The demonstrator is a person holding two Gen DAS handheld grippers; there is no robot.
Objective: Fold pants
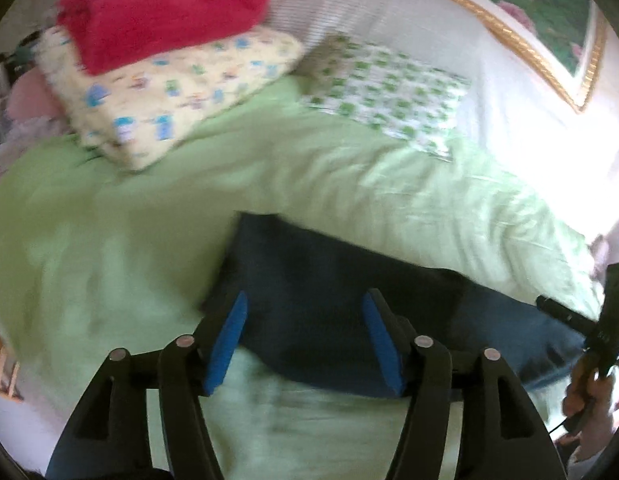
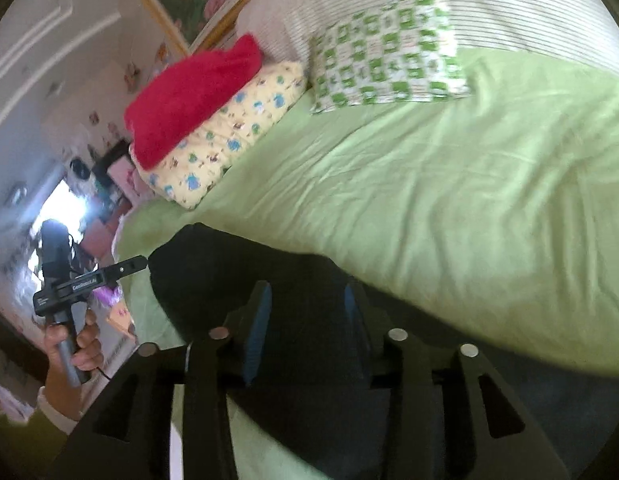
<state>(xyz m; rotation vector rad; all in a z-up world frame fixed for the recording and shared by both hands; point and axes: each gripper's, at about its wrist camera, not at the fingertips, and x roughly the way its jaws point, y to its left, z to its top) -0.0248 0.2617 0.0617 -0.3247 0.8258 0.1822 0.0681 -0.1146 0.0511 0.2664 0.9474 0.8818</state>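
Note:
Dark navy pants point(image 1: 325, 292) lie on a light green bed sheet point(image 1: 109, 240). My left gripper point(image 1: 305, 312) is open, its blue pads point(image 1: 229, 340) spread over the near edge of the pants, nothing between them. In the right wrist view the pants point(image 2: 213, 280) run from the lower middle toward the left. My right gripper point(image 2: 307, 300) is open above them with nothing held. The other hand-held gripper shows at the right edge of the left wrist view point(image 1: 601, 332) and at the left of the right wrist view point(image 2: 69, 284). Both views are blurred.
A yellow patterned pillow point(image 1: 169, 92) with a red blanket point(image 1: 157, 12) on it lies at the bed's head, beside a green-and-white pillow point(image 1: 389, 96). A striped headboard point(image 2: 509, 4) and a gold-framed picture point(image 1: 549, 20) stand behind. Room clutter point(image 2: 101, 208) lies past the bed's left edge.

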